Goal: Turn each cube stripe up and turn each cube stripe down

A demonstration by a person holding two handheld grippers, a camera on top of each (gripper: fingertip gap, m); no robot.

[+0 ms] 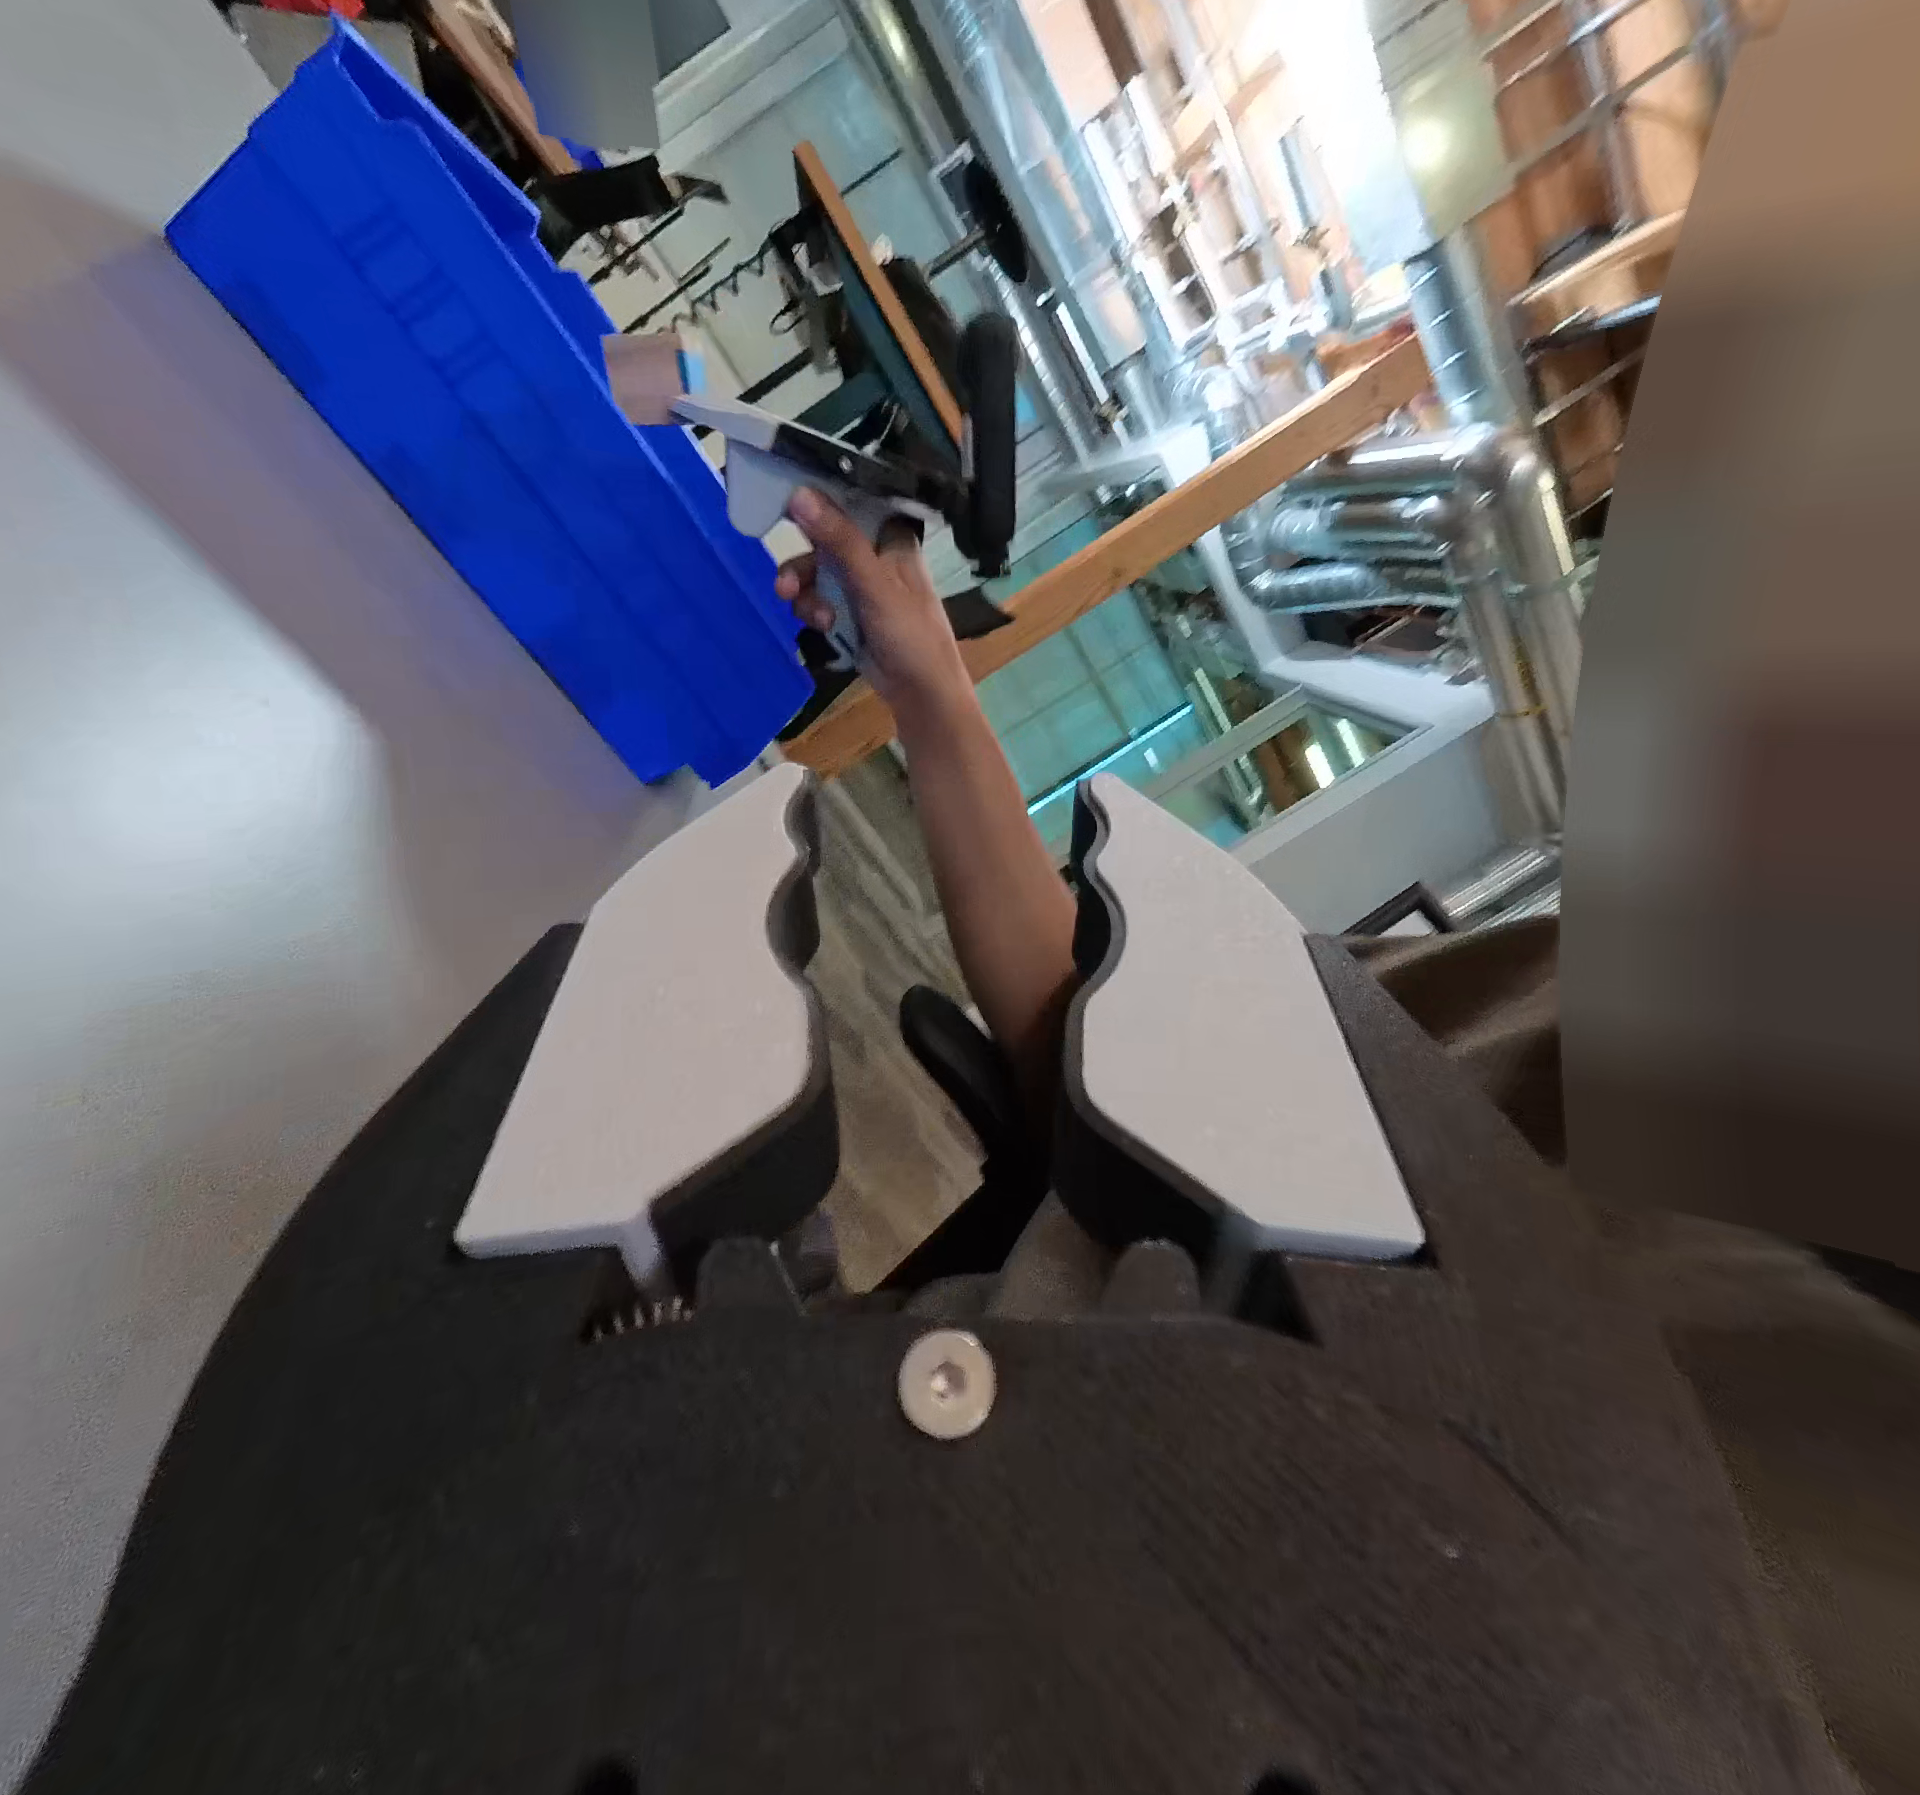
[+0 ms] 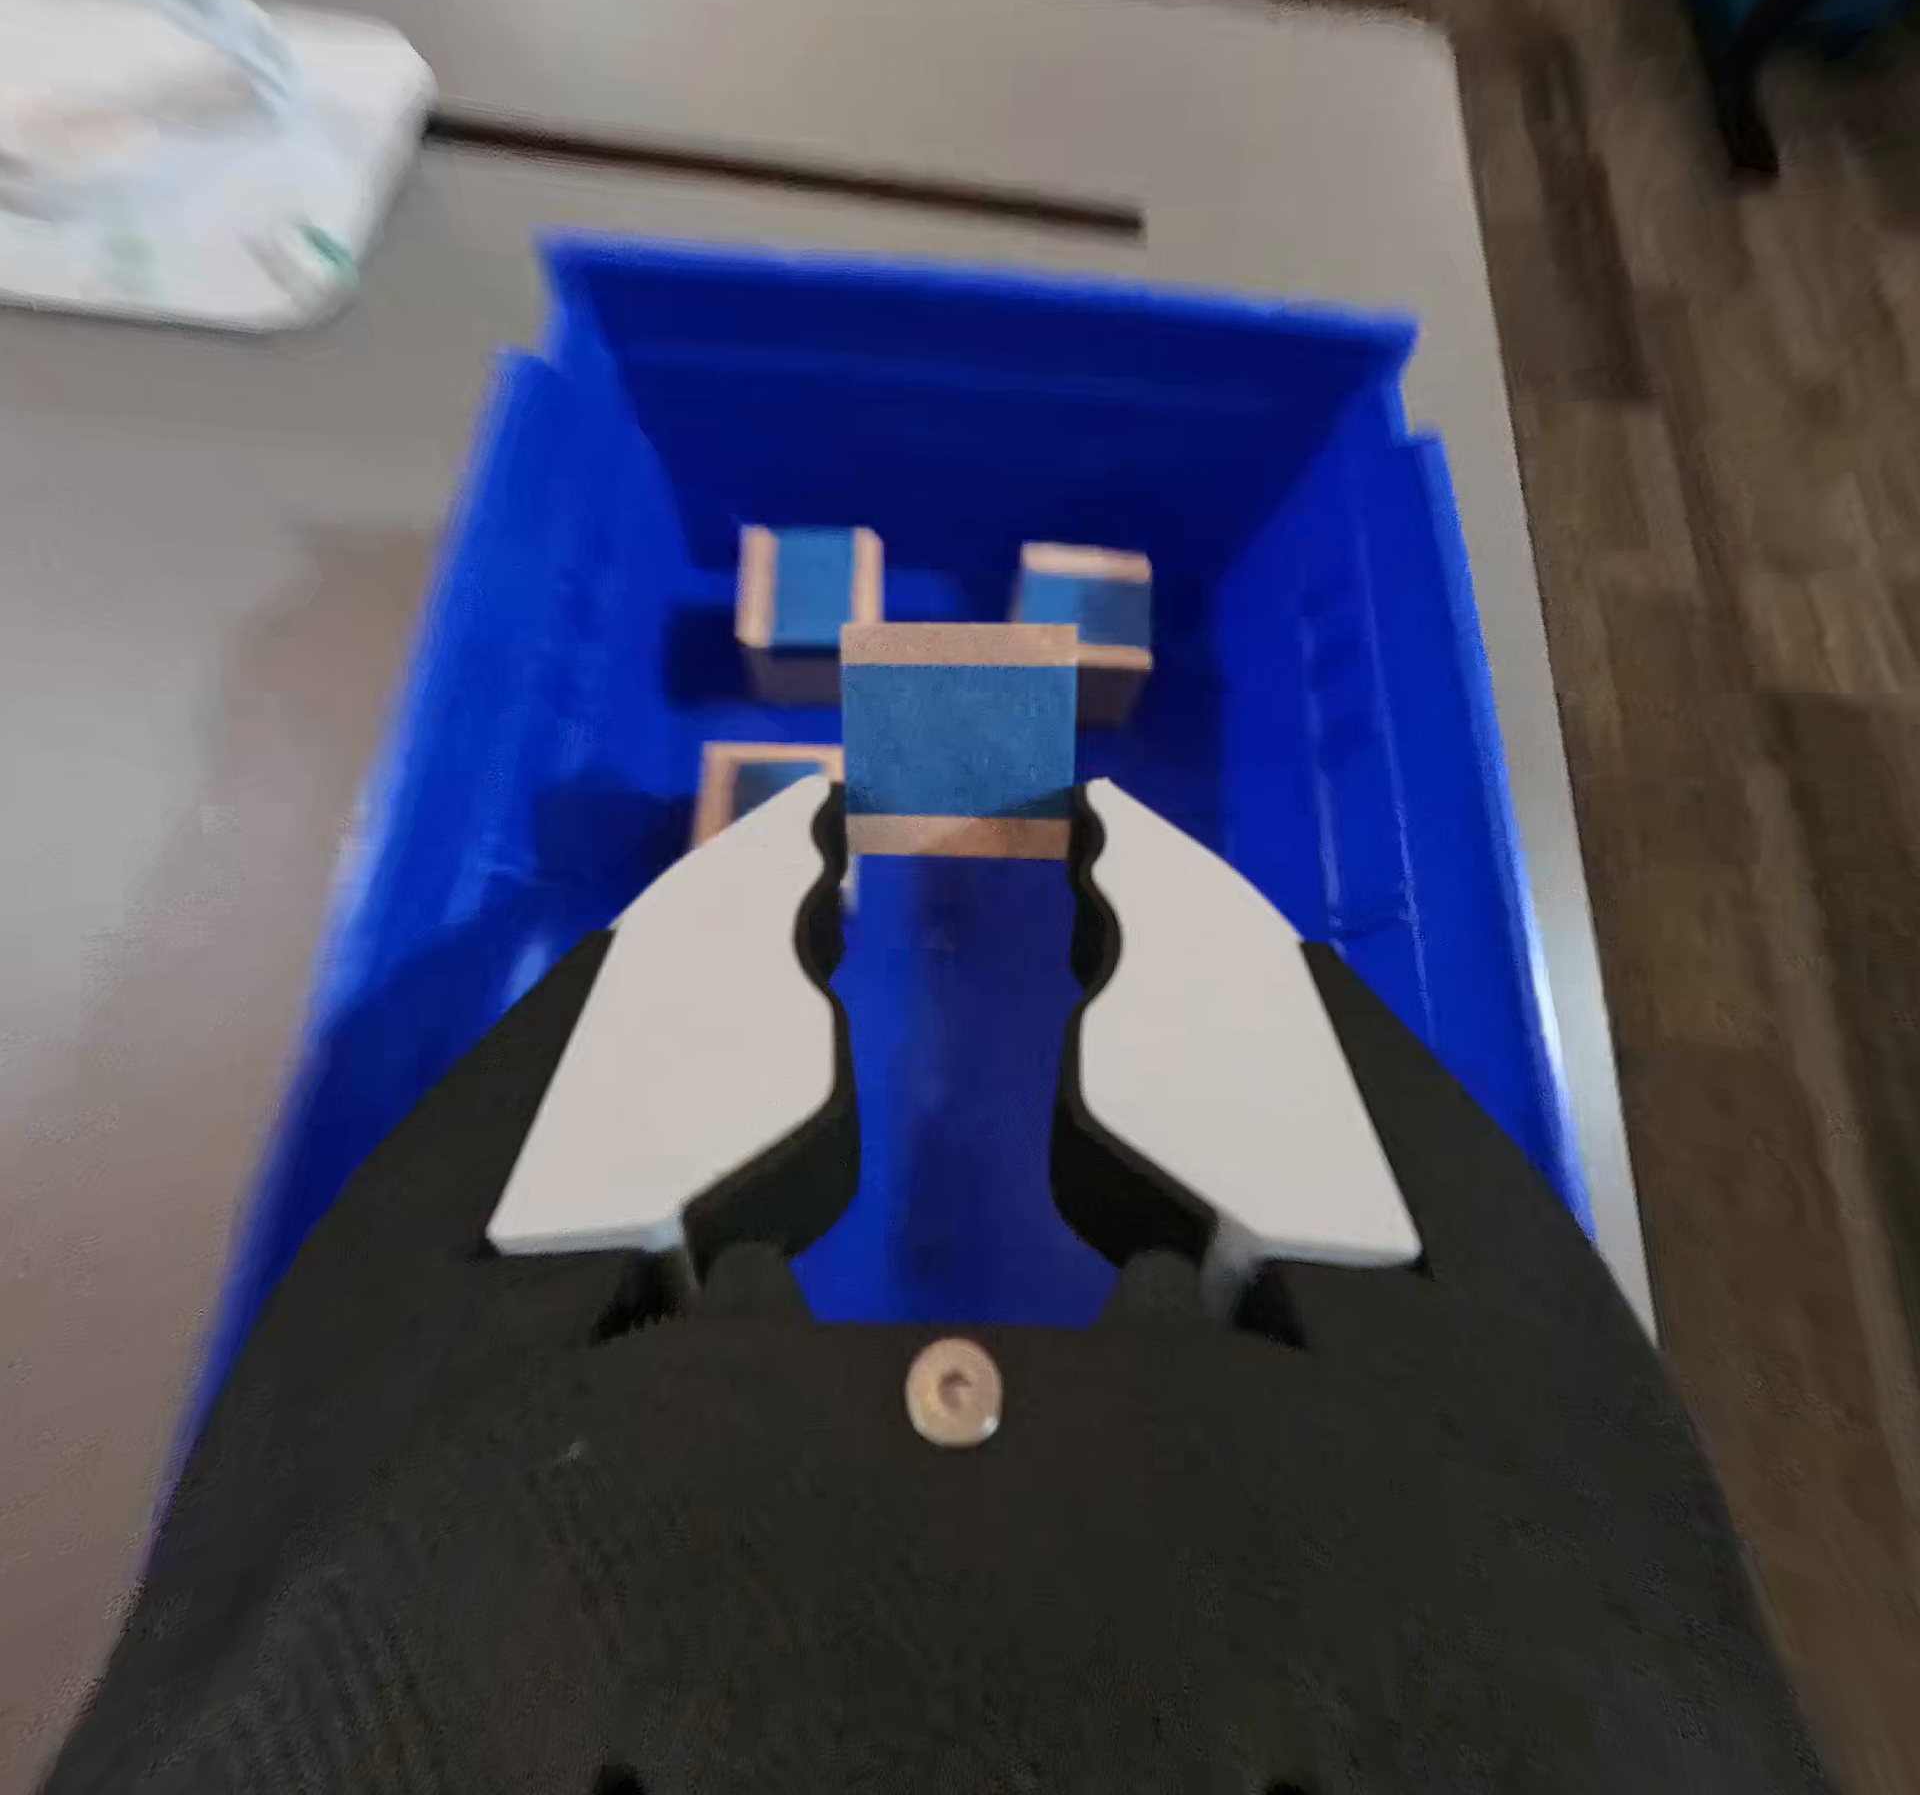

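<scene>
A cube (image 2: 958, 743) sits pinched between the tips of our right gripper (image 2: 958, 810), held in the air above the blue bin (image 2: 1340, 706), and we see its broad blue stripe facing the camera with bare wood strips above and below it. The two grey fingers (image 2: 665, 1039) press on its left and right sides, set only as far apart as the cube is wide.

Beyond the fingertips, three more cubes lie on the bin floor. One cube (image 2: 810, 592) rests ahead and to the left, another (image 2: 1086, 602) ahead and to the right, each with a blue stripe facing up. A third cube (image 2: 753, 789) lies just left of the left fingertip and is partly hidden by it. The bin stands on a grey table (image 2: 208, 706), and a white bag (image 2: 177, 176) lies far ahead to the left.

Our left gripper (image 1: 940, 810) hangs off to the side, tilted, with its fingers parted and nothing between them. Far ahead of it we see the other gripper carrying the held cube (image 1: 649, 379) over the bin's rim (image 1: 468, 395), gripped by a hand (image 1: 862, 592).
</scene>
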